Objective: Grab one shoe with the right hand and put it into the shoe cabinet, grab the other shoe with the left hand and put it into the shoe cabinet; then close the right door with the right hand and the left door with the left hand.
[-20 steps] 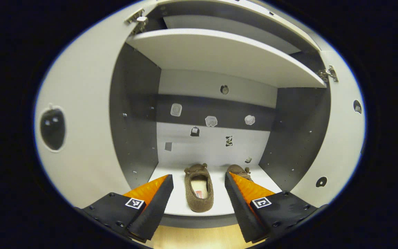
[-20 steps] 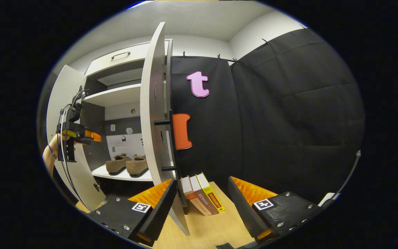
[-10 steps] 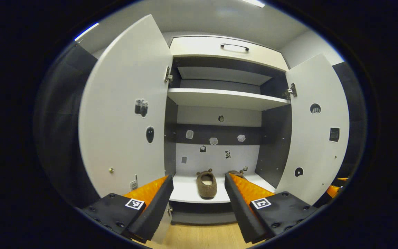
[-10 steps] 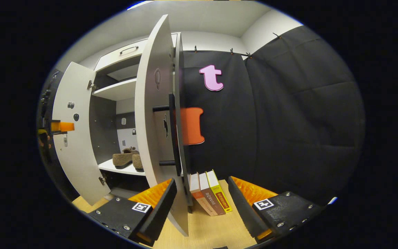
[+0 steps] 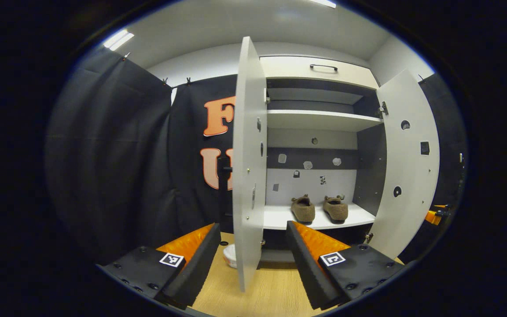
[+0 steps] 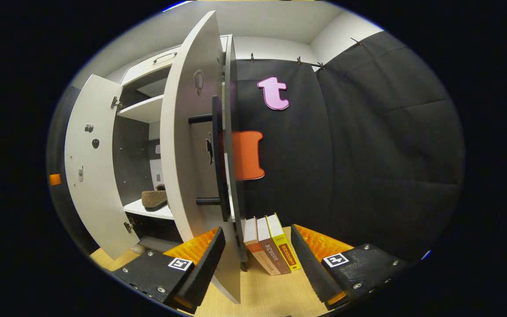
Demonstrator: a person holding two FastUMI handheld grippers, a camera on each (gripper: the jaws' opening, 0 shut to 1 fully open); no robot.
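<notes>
Two brown slippers, one (image 5: 303,208) left of the other (image 5: 335,208), rest side by side on the lower shelf (image 5: 280,219) of the white shoe cabinet. Both doors stand open. In the left gripper view the left door (image 5: 248,158) shows edge-on just ahead, between the open fingers of my left gripper (image 5: 253,253), and the right door (image 5: 407,158) is swung out at the right. In the right gripper view the right door (image 6: 187,145) with its black bar handle (image 6: 218,158) stands edge-on ahead of my open right gripper (image 6: 258,259). One slipper (image 6: 154,199) peeks out behind it.
Three books (image 6: 267,245) lean against the black cloth wall right of the cabinet. A small white object (image 5: 229,256) lies on the wooden floor by the left door's foot. A drawer with a dark handle (image 5: 323,67) tops the cabinet.
My left gripper has drawn back out of the cabinet and swung left, so the left door's edge now lies between its fingers. The right gripper has edged closer to the right door.
</notes>
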